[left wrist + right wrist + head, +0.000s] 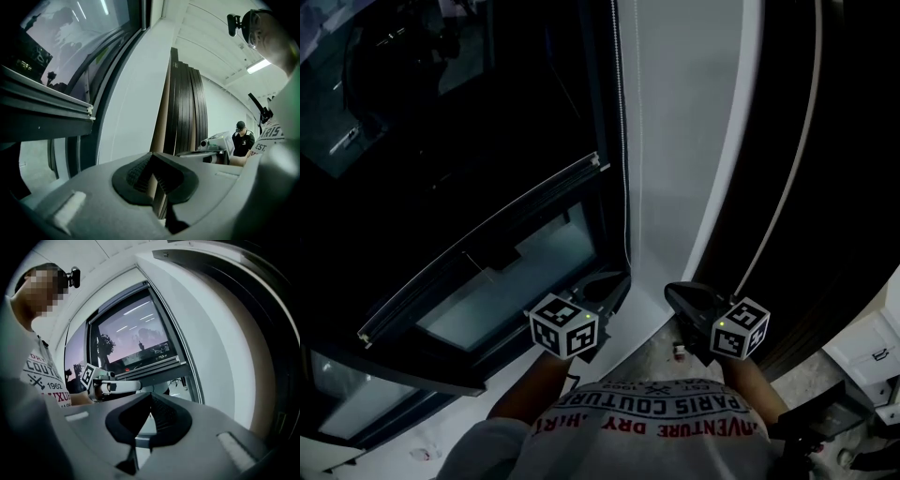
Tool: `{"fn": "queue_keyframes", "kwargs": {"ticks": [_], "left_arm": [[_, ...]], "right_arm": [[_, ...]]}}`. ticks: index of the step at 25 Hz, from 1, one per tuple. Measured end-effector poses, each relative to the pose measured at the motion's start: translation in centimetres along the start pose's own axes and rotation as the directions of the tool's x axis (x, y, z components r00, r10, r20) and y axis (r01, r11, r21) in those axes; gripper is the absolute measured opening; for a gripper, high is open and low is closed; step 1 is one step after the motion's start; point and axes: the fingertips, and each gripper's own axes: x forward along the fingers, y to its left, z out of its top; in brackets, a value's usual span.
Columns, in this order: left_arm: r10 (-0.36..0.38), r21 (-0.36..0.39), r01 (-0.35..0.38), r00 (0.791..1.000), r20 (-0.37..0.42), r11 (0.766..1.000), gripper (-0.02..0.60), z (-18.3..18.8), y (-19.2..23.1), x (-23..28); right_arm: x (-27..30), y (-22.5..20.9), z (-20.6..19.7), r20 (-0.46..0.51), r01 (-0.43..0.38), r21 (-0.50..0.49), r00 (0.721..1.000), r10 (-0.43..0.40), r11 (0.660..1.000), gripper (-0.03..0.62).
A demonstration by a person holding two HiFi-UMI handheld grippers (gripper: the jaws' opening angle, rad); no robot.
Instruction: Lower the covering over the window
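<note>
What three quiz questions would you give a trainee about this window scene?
1. True or false: the left tongs grip the bead chain.
2. The right tongs are: A open; B shut and empty; C shut on the chain.
3. Fill in: in the head view, the paler glass lies ___ the horizontal bar.
Key: 1 false; 2 B; 3 below.

White wall (675,141); dark panels (185,108) standing upright beside it; ceiling strip light (258,65) lit.
</note>
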Motion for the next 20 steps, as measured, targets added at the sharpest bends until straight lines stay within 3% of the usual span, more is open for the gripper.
{"fn": "queue_keyframes", "kwargs": {"ticks": [5, 9, 20], "left_arm": [[-0.024, 0.038, 0.024, 1.000, 0.004, 0.999, 0.002, 1.5, 2.7, 0.0], [-0.028, 0.076, 0.028, 1.000, -0.003, 0.997, 0.002, 1.5, 4.6, -0.2], [-0.003, 0.049, 0.002, 1.000, 0.024, 0.999, 0.002, 3.3, 7.2, 1.3]], "right_arm": [[3.6, -1.1, 2.3, 0.035, 0.022, -0.026, 0.999, -0.021, 0.999, 0.005], [6.3, -1.2, 3.4, 0.030, 0.038, -0.101, 0.999, -0.035, 0.994, 0.005], [11.4, -3.9, 6.9, 0.020, 0.027, -0.174, 0.999, -0.024, 0.984, 0.005]]}}
